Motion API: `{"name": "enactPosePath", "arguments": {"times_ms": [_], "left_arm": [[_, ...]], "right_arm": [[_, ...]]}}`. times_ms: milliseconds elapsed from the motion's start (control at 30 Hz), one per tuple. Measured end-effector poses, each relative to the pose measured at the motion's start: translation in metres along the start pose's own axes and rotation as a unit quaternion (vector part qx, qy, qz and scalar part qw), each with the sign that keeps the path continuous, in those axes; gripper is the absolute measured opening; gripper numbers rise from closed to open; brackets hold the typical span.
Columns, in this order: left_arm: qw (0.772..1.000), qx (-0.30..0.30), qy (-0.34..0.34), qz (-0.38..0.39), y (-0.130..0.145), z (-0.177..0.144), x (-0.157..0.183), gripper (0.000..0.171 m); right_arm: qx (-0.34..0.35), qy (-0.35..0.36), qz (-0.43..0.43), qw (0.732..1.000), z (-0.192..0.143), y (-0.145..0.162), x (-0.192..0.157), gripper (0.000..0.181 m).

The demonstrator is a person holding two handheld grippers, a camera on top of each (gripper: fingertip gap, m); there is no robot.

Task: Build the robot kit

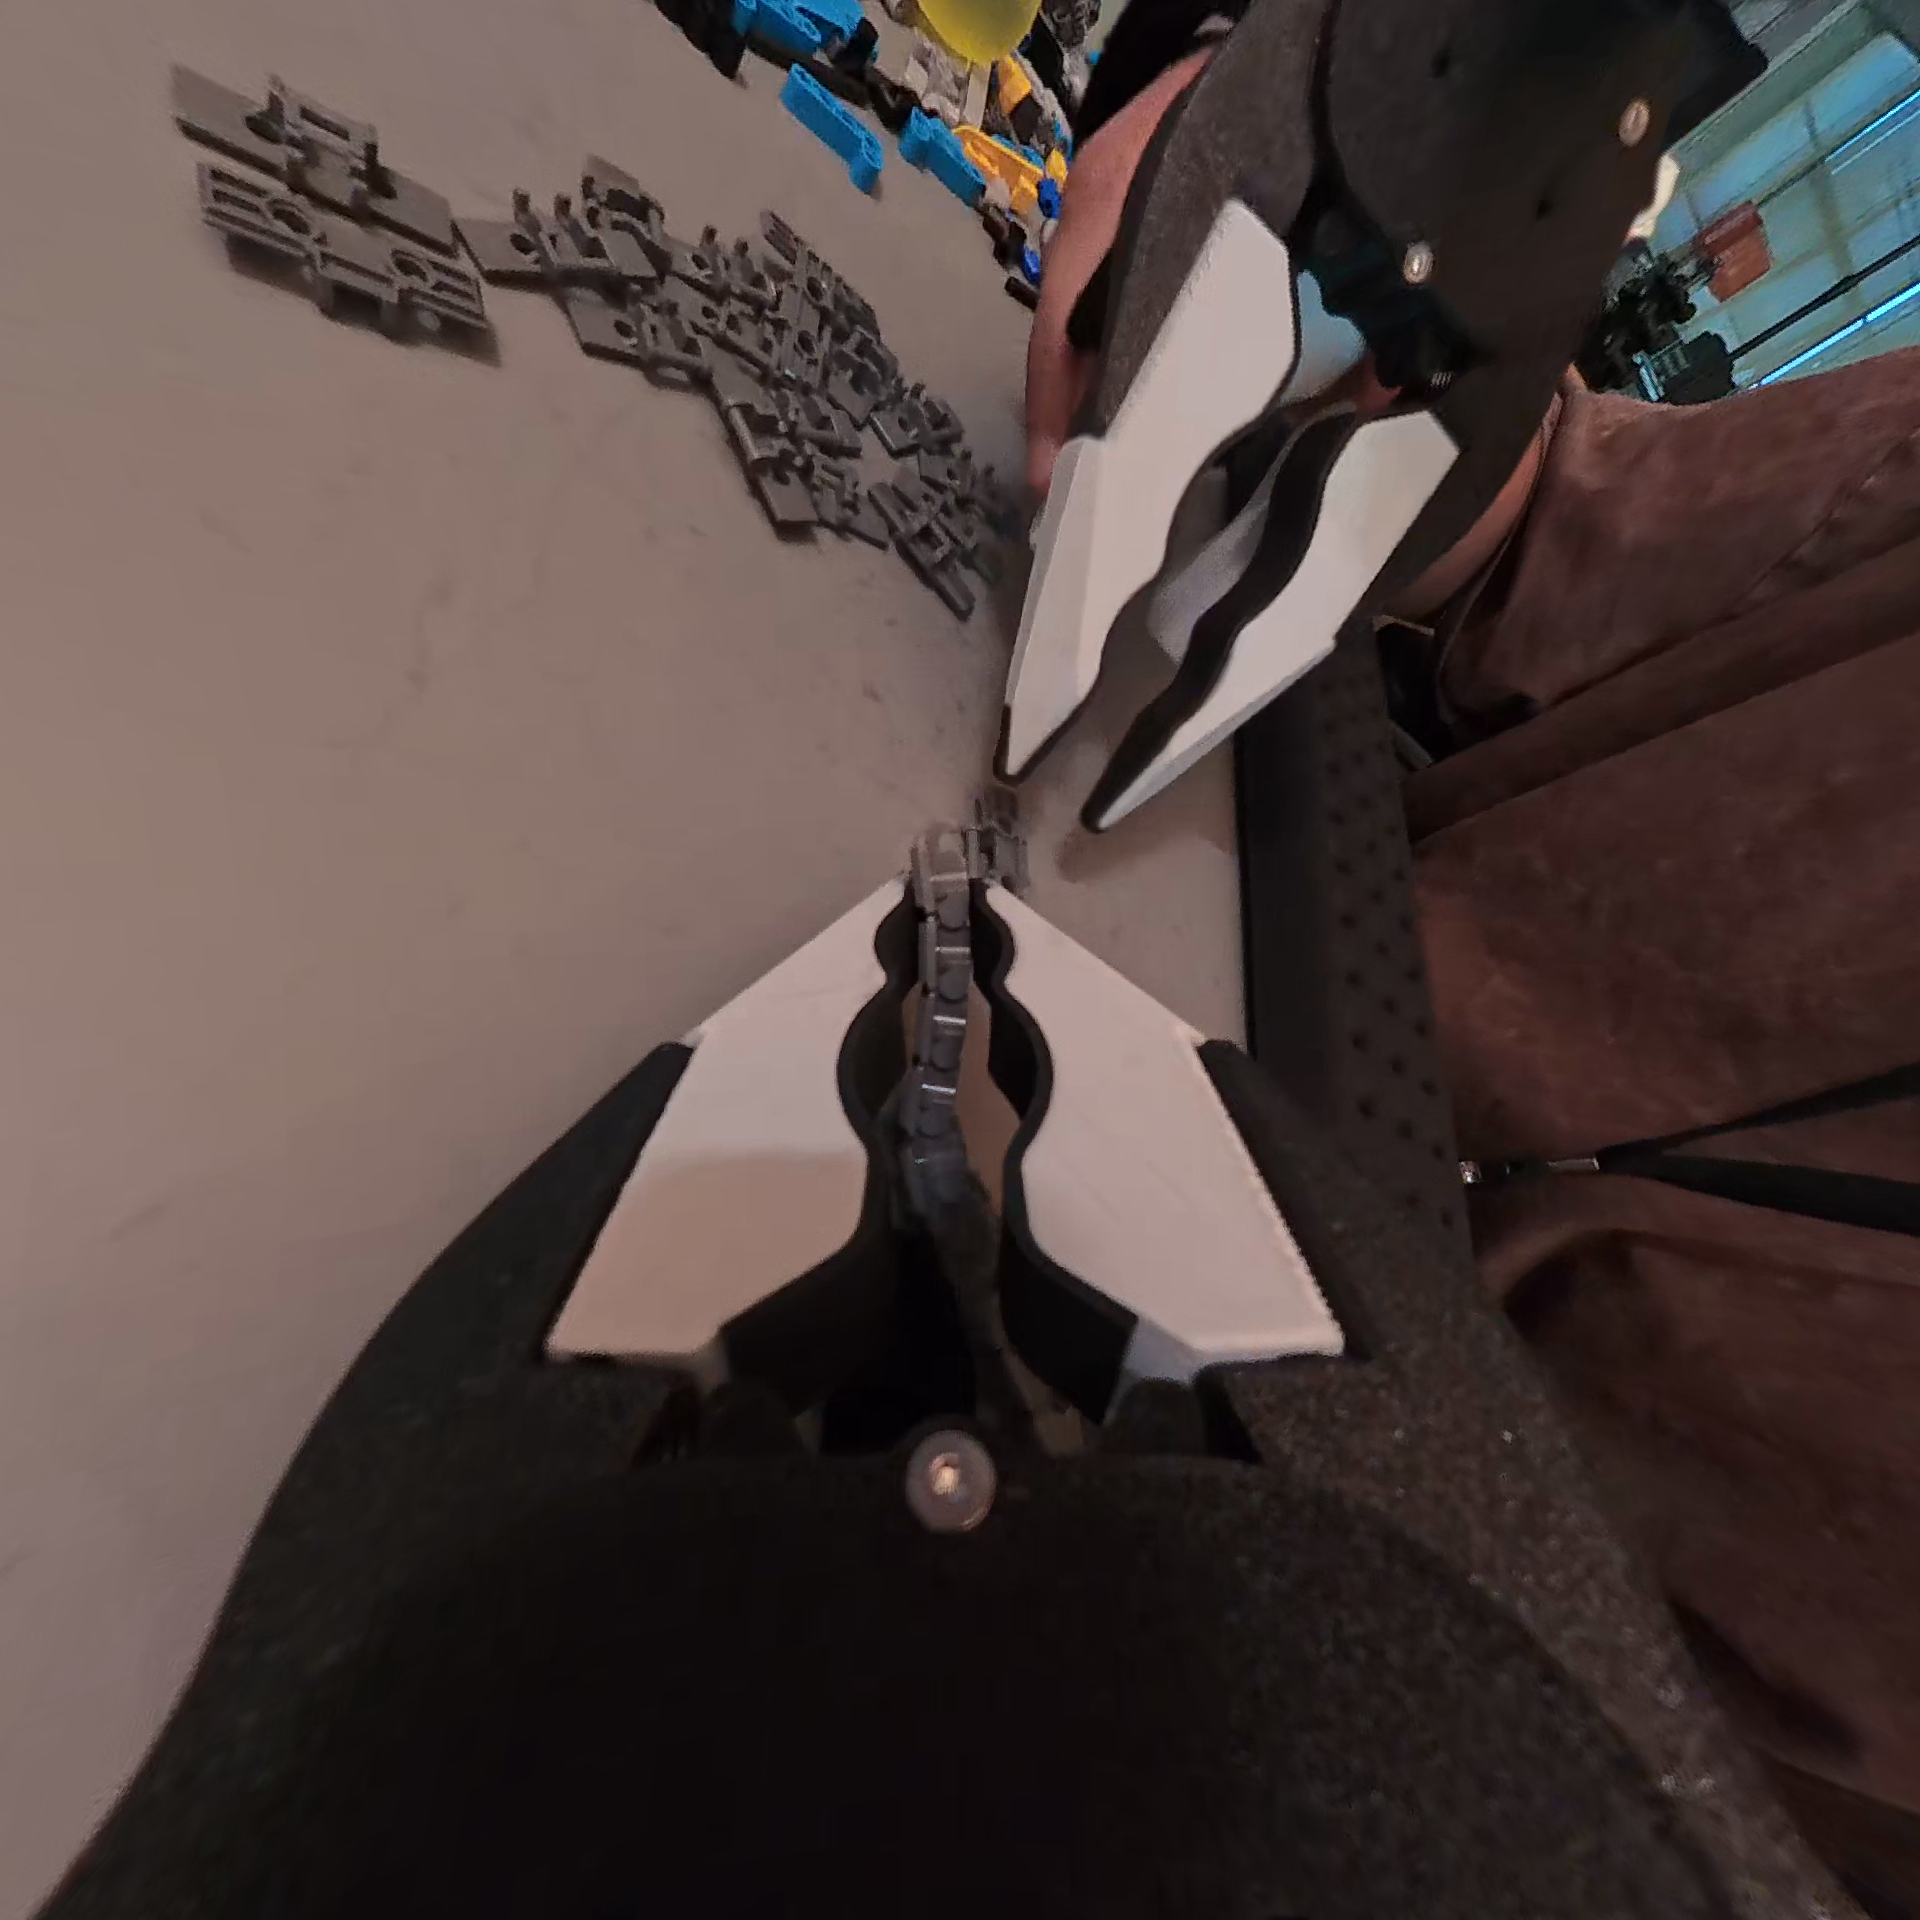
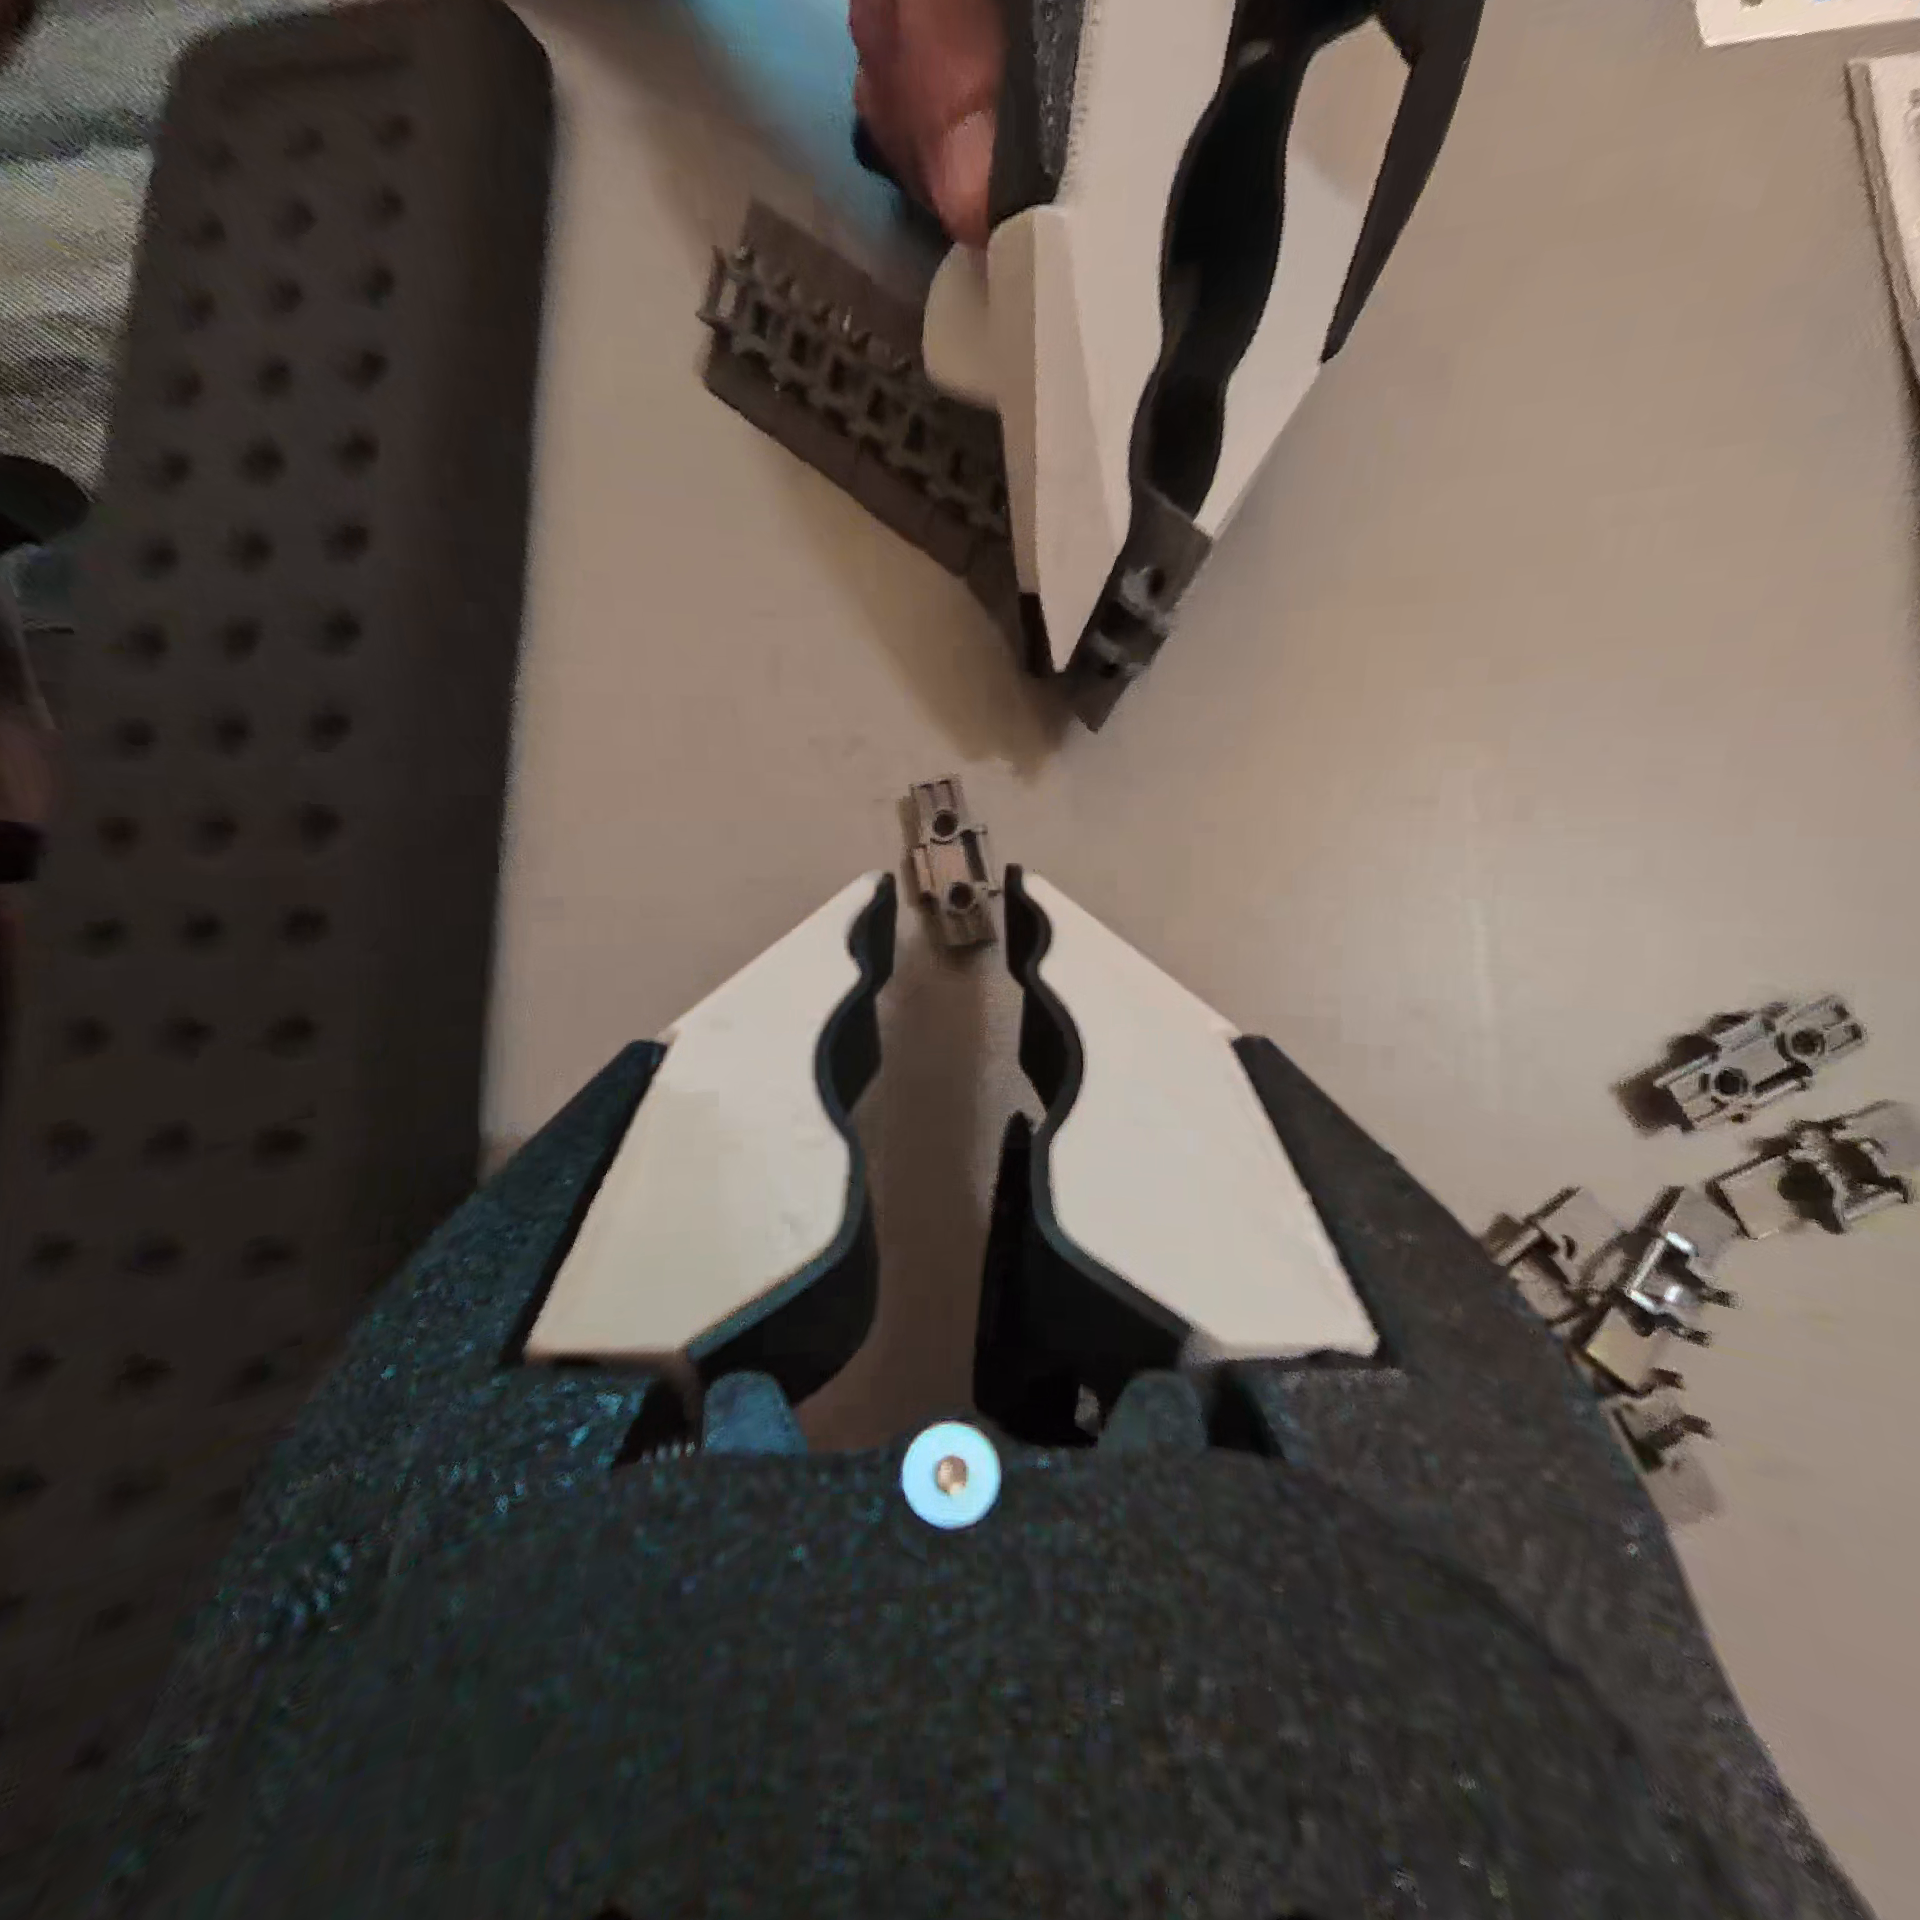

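The left gripper (image 1: 961, 883) is pinching a grey linked strip (image 1: 940, 997) edge-on between its white fingers, which are pressed against it. In the right wrist view this strip (image 2: 883, 416) is trailing away flat on the pale bench (image 2: 1455, 727), with its last link sticking out past the left gripper's (image 2: 1101, 644) tips.

The right gripper (image 2: 951, 883) is hovering with its fingers spread a little. A single grey link (image 2: 948, 878) is lying on the bench just at the mouth of that gap; whether the tips are touching it is hard to tell, since the picture is soft there. In the left wrist view the right gripper (image 1: 1049, 800) is pointing down toward the strip's end, tip to tip with the left one and just apart.

A dark perforated mat (image 2: 281, 727) is running along the bench edge on the person's side, close beside both grippers. Bare bench is lying open between the two grippers and out to the right gripper's right. A few loose links (image 2: 1704, 1195) are scattered near that side. Farther in, a heap of grey links (image 1: 790, 353) and two flat grey panels (image 1: 322, 218) are resting on the bench, well apart from the grippers, with blue and yellow pieces (image 1: 935, 135) crowding the far edge.
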State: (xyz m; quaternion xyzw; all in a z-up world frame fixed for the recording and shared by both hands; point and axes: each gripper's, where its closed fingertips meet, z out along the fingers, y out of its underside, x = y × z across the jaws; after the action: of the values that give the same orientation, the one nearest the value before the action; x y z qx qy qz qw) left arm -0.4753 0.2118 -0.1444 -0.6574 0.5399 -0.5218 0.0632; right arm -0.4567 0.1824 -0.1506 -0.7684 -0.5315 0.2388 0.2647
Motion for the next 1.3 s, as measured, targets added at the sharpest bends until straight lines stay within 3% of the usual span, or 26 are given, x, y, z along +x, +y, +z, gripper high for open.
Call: {"name": "enactPosePath", "arguments": {"times_ms": [133,267,367,500,633,700,767,900,1000,1100,1300], "left_arm": [[1.000,-0.003,-0.001,0.001,0.001,0.001,0.000,0.008],[1.000,-0.005,-0.001,0.002,0.001,0.001,0.000,0.008],[1.000,-0.007,0.002,0.004,0.002,0.002,0.001,0.008],[1.000,-0.005,0.004,0.003,0.001,0.001,0.001,0.008],[1.000,0.008,0.015,0.003,-0.002,-0.002,0.004,0.008],[0.999,0.022,0.023,0.005,-0.007,-0.004,0.006,0.007],[0.999,0.031,0.029,0.003,-0.010,-0.005,0.008,0.007],[0.998,0.049,0.047,-0.006,-0.015,-0.007,0.012,0.007],[0.997,0.055,0.061,-0.015,-0.017,-0.008,0.016,0.007],[0.997,0.047,0.043,-0.036,-0.014,-0.006,0.008,0.007],[0.997,0.057,0.035,-0.043,-0.017,-0.008,0.004,0.007]], "right_arm": [[-0.006,-0.032,-0.001,0.999,0.012,0.002,-0.010,0.022],[-0.030,0.012,-0.053,0.998,0.018,0.006,-0.006,0.024],[-0.041,0.046,-0.073,0.995,0.020,0.006,0.001,0.015],[-0.043,0.054,-0.041,0.997,0.018,0.004,0.010,0.012],[0.104,-0.024,0.107,0.989,-0.008,-0.031,0.016,0.012],[0.202,-0.084,0.205,0.954,-0.026,-0.051,0.024,0.012],[0.242,-0.143,0.280,0.918,-0.028,-0.057,0.027,0.011],[0.256,-0.159,0.312,0.901,-0.015,-0.059,0.030,0.012],[0.238,-0.128,0.296,0.916,-0.009,-0.056,0.036,0.012],[0.280,-0.134,0.298,0.903,-0.025,-0.067,0.038,0.011],[0.236,-0.114,0.284,0.922,-0.007,-0.057,0.032,0.012]]}}
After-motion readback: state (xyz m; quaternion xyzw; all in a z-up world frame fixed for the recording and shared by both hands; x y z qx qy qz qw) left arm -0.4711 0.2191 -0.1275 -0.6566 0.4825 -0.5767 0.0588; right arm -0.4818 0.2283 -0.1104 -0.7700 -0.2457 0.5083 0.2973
